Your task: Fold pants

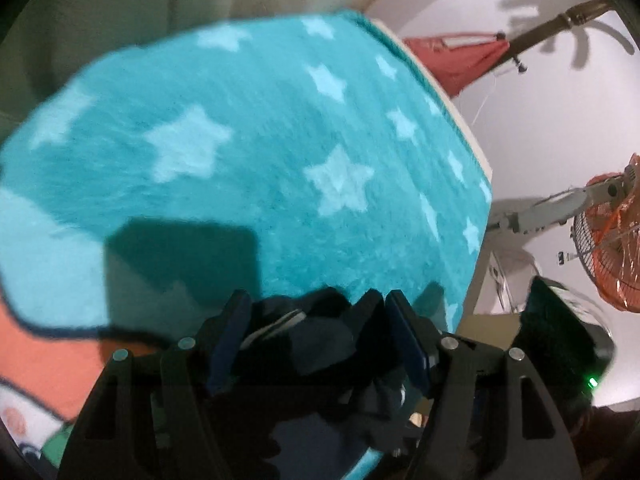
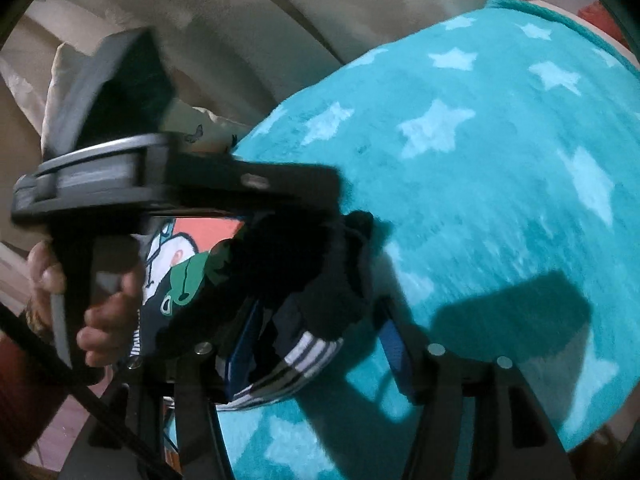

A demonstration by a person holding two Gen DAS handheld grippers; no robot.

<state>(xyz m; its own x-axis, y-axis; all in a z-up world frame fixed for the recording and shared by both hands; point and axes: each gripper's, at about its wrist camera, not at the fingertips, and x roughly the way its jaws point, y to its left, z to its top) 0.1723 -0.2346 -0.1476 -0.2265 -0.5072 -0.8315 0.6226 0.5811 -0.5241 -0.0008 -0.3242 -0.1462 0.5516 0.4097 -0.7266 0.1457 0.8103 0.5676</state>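
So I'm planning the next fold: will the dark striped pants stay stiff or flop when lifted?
Probably floppy: the pants bunch and crumple between the right claw. Likely light, sagging in folds inside the left claw. They may drag on the fuzzy star blanket.

The pants (image 2: 304, 344), dark navy with white side stripes, are bunched and lifted, a crumpled fold (image 1: 316, 340) hanging between gripper fingers just above the turquoise star-patterned blanket (image 1: 248, 128), partly motion-blurred.

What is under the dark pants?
Under the dark pants lies the teal star blanket. Whatever is beneath the blanket is covered.
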